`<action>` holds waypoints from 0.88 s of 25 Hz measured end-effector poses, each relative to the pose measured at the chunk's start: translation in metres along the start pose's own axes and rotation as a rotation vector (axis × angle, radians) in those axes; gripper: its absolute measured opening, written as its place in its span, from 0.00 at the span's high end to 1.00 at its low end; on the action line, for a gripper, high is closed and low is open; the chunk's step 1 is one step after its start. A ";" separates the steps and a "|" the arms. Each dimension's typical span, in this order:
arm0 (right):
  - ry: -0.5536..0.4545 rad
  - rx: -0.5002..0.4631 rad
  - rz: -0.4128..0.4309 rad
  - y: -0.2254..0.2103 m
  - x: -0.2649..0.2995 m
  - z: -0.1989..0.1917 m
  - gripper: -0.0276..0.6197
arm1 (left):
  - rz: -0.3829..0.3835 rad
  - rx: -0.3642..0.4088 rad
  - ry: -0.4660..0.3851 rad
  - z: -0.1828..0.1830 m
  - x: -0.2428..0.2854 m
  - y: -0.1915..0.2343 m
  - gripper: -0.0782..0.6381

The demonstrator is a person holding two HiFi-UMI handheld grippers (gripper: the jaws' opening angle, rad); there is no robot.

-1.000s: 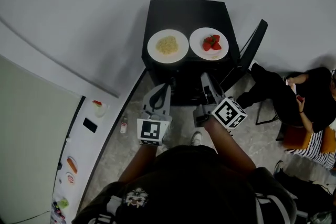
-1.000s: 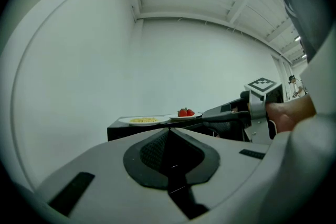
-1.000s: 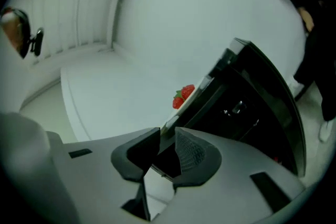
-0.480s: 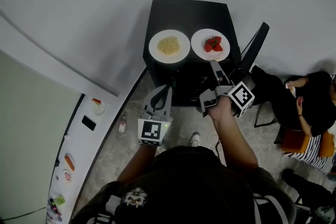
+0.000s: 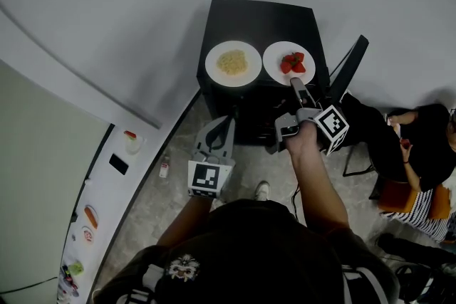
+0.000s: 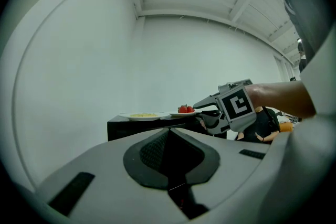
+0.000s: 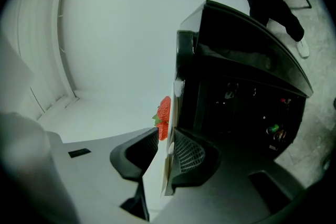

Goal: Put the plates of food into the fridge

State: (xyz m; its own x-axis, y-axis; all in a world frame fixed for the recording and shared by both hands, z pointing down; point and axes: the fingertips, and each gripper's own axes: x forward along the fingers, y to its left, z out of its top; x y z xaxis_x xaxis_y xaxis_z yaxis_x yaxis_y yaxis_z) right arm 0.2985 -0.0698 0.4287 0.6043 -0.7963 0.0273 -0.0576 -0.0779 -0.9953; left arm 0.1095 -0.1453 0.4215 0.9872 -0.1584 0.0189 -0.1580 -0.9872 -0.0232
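- The right arm reaches forward over the floor to the front edge of the low black worktop. The right hand holds the right tongs level and rolled onto their side, with the marker cube turned outward.
- The left forearm is bent close to the body. It holds the left tongs level, pointing at the worktop's front and well short of it.
- The left tongs are fully closed with nothing between the jaws.
- The right tongs' jaws have just been opening. They stand apart, one above and one below the near rim of the round white plate of red strawberries. In the right gripper view one pad lies against the plate's underside, and a gap shows on the berry side.
- The strawberry plate sits at the worktop's front right. The round white plate of yellow noodles sits just beside it on the left, apart from it, and nothing touches that plate.
- Both plates lie close to the front edge, and the rear half of the worktop behind them is bare.
- A dark folded frame leans at the worktop's right side, and a seated person is further right.
- Open floor lies to the left, toward a white panel with stickers.
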 end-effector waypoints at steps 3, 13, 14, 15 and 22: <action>-0.006 0.000 -0.017 -0.002 -0.001 0.001 0.82 | -0.007 0.005 -0.019 0.008 -0.001 -0.003 0.86; -0.022 -0.004 -0.020 -0.004 -0.001 0.003 0.90 | -0.027 -0.032 -0.018 0.009 0.002 -0.008 0.86; -0.026 -0.004 -0.019 -0.005 -0.002 0.004 0.90 | -0.030 -0.027 -0.017 0.007 0.001 -0.009 0.86; -0.030 -0.007 -0.018 -0.006 -0.003 0.004 0.90 | -0.033 -0.020 -0.014 0.006 0.000 -0.009 0.86; -0.045 -0.048 0.016 0.004 -0.008 0.007 0.91 | -0.029 -0.032 -0.016 0.000 0.004 -0.003 0.86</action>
State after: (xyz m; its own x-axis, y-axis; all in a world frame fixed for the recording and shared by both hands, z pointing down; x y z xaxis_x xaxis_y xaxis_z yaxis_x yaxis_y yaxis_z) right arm 0.2988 -0.0598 0.4234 0.6379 -0.7701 0.0066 -0.1045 -0.0950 -0.9900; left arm 0.1142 -0.1432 0.4216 0.9915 -0.1301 0.0034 -0.1301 -0.9915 0.0091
